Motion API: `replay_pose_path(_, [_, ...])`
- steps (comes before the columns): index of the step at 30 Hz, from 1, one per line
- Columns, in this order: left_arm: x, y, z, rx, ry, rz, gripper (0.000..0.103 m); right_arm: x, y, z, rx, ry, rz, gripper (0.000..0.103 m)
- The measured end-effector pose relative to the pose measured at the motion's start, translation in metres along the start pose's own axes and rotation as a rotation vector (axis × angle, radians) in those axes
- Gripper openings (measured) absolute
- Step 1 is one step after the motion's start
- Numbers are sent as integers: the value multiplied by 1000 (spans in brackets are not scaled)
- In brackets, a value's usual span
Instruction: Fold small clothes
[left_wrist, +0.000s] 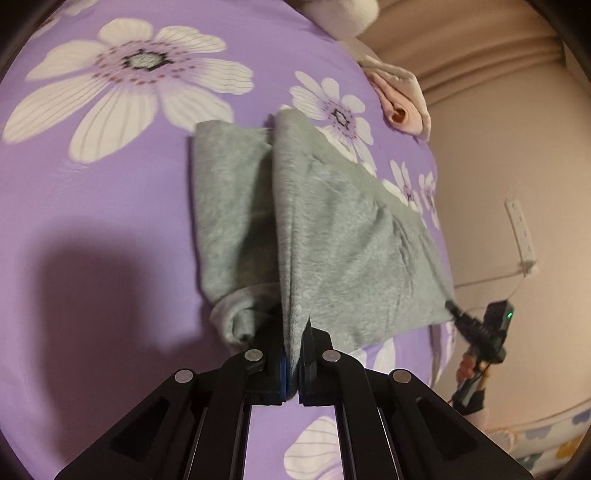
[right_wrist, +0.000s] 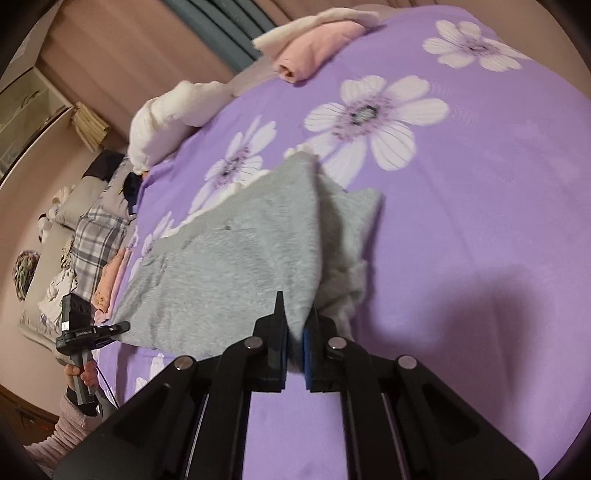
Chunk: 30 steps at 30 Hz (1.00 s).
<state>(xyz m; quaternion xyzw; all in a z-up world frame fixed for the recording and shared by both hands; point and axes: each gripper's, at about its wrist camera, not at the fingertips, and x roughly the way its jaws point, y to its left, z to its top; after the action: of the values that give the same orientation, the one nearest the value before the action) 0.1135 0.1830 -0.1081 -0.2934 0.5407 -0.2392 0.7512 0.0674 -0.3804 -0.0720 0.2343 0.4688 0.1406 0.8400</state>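
Bedsheet (left_wrist: 110, 221), purple w/ white flowers, is the landmark; everything sits on it or at its edge. Grey garment (left_wrist: 332, 240) lies mid-sheet, partly lifted off it, a raised ridge running down its middle twd the left gripper (left_wrist: 293, 354). Left gripper's jaws are closed tight on the near hem of that ridge, cloth pinched between the blue pads. A rolled cuff of the garment bunches just left of the jaws, resting on the sheet.

Right-wrist view: right gripper (right_wrist: 295, 332) has its jaws nearly closed, clamping another near edge of the garment (right_wrist: 240, 258); fabric rises from the sheet (right_wrist: 480, 240) into the pads. Garment's far corner drapes down onto the sheet beyond.

Pink folded cloth (right_wrist: 317, 48) sits at the sheet's far edge, cream cloth (right_wrist: 166, 122) nearby at the same edge. In left-wrist view the pink cloth (left_wrist: 399, 107) is at the sheet's right rim.
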Motion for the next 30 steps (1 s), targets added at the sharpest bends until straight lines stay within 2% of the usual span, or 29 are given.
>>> replay_pose_path(5, [7,6,-9,-20,38,38,0,11,-7,-6,14,53,-58,8])
replay_pose_path(8, [-2,2,-11,-18,21,46,0,3,1,-7,-23,31,-104,11])
replay_pose_path(11, [-17,-2,-13,-6,-9,79,1,-12,13,-4,-77,-20,-159,21])
replay_pose_path(12, [-23,-4,-13,7,-25,105,5,-16,18,-2,-100,-38,-166,24])
replay_pose_path(13, [-28,-8,-13,20,-43,133,14,-19,22,-1,-117,-47,-167,27])
replay_pose_path(14, [-30,-11,-14,24,-54,139,20,-22,28,-1,-133,-55,-166,37])
replay_pose_path(15, [-34,-15,-13,25,-76,135,32,-23,36,-1,-156,-68,-162,42])
replay_pose_path(16, [-37,-18,-12,26,-97,130,41,-23,43,-1,-177,-74,-153,42])
replay_pose_path(22, [-27,-57,-2,115,-157,100,41,8,96,-1,-311,-52,-82,42])
replay_pose_path(26, [6,-94,3,226,-137,139,41,42,132,4,-398,-23,-61,25])
replay_pose_path(30, [48,-117,5,315,-85,177,41,74,158,9,-453,12,-38,20])
